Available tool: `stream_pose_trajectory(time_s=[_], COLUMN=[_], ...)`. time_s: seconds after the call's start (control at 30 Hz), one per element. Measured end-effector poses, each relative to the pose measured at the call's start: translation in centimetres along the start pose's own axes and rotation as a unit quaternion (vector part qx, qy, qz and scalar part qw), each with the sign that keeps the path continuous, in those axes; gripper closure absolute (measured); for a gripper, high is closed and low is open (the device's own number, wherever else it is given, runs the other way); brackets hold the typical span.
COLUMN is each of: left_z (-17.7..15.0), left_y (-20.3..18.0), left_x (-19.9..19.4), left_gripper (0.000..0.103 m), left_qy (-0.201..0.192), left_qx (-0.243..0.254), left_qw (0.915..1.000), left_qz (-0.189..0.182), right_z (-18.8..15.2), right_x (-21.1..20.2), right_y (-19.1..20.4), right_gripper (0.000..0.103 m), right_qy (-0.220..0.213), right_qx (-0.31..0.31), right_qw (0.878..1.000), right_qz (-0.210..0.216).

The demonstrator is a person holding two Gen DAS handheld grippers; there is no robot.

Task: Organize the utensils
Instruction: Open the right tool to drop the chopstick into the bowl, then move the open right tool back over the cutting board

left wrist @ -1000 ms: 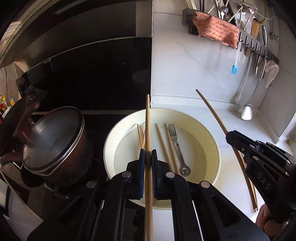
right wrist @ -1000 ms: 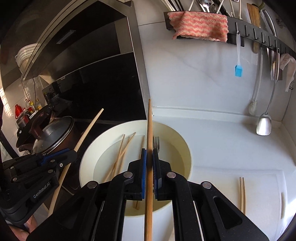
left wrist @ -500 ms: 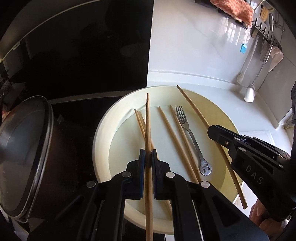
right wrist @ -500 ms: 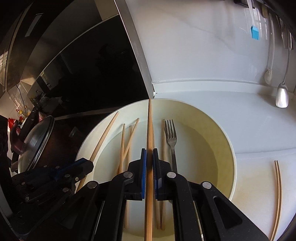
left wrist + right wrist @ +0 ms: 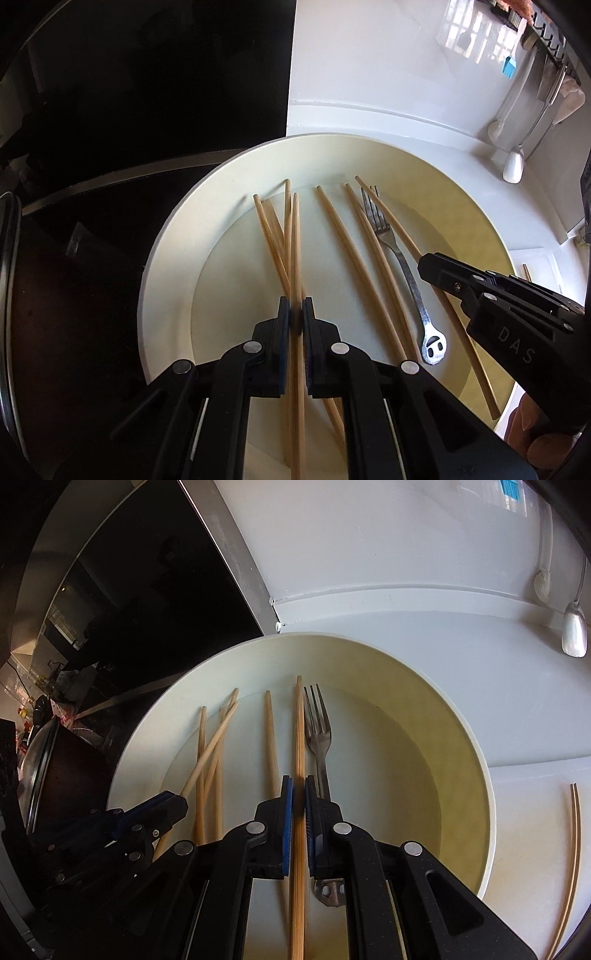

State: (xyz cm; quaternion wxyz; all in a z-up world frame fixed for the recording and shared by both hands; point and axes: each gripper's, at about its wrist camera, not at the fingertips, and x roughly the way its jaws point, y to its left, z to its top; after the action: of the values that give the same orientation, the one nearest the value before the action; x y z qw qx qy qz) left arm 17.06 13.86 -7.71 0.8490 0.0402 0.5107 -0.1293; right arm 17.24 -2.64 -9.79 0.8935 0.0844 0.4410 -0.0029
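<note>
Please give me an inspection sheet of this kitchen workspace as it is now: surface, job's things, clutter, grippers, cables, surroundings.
Surface: white counter.
Job's things: cream bowl holds loose chopsticks and a fork; chopstick pair lies on the counter.
Clutter: lidded pot beside the bowl.
Grippers: left gripper and right gripper each shut on one chopstick, over the bowl.
Cables: nothing seen.
Surroundings: hanging ladle, blue brush, dark panel.
</note>
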Motion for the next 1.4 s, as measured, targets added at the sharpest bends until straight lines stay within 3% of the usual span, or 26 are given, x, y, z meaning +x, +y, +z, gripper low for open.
stream_pose_trajectory(time_s=[0.47,0.53,0.6,0.67,0.8,1.1,1.23,1.4], left_z=[0.0,-0.1,-0.2,-0.3,-0.5,-1.9,-2.8,-4.0], left_y=[-0.4,-0.4,-0.1,0.1,0.5,0.8,0.1,-0.7], left_x=[1.7,1.8,1.4,0.8,0.1,-2.8,-4.3,-6.2], left_gripper=[0.094,0.081,0.054,0.043,0.030,0.014,0.011,0.008], left_qy=[0.034,0.035,0.026,0.012,0.011,-0.009,-0.014,-0.031], left_qx=[-0.012,-0.016,-0.024,-0.032,-0.046,-0.039,-0.023,-0.011], left_qw=[0.9994,0.9992,0.9993,0.9993,0.9987,0.9985,0.9993,0.9995], left_qz=[-0.002,0.001,0.009,0.014,0.019,0.038,0.028,0.003], right_z=[-0.2,-0.3,-0.2,-0.2,-0.4,-2.6,-4.1,-6.6], right_x=[2.0,2.1,2.1,1.6,0.2,-3.9,-6.4,-9.2], right_y=[-0.6,-0.6,-0.7,-0.9,-1.2,-1.4,-1.5,-2.5], right_gripper=[0.096,0.095,0.074,0.070,0.070,0.055,0.048,0.048], right_qy=[0.054,0.058,0.052,0.044,0.031,-0.009,-0.037,-0.067], right_qx=[0.002,0.001,0.004,0.006,0.004,0.001,0.002,0.020], right_qw=[0.999,0.998,0.999,0.999,1.000,1.000,0.999,0.998], right_qz=[0.003,0.003,0.001,0.006,0.000,0.002,0.004,-0.009])
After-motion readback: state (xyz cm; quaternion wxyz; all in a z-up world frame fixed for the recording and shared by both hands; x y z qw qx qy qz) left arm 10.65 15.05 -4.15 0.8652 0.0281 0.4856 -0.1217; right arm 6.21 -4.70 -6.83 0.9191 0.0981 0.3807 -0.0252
